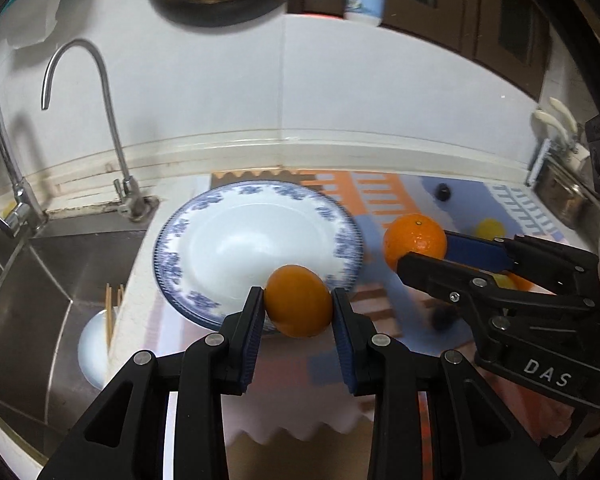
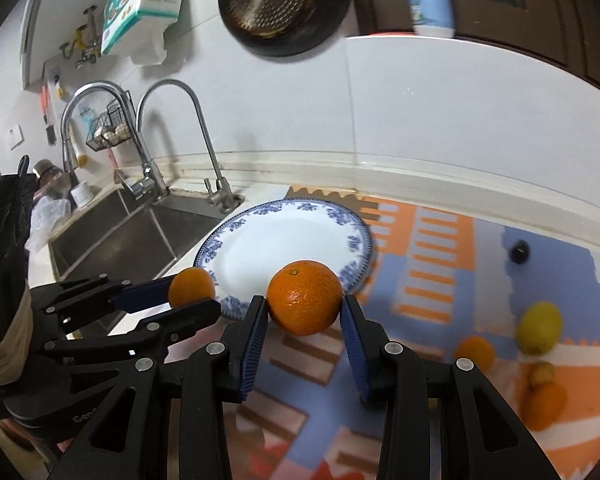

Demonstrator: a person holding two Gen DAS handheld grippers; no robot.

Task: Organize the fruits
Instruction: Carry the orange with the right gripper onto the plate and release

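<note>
Two oranges are gripped: the left hand-held gripper [image 1: 299, 307] clamps the smaller orange [image 1: 299, 306] above the plate [image 1: 236, 240] rim; the right hand-held gripper [image 2: 305, 307] clamps the larger orange [image 2: 304, 297] beside it. Risk: simultaneous release near the rim lets round fruit roll off toward the sink [image 1: 40, 280].
</note>
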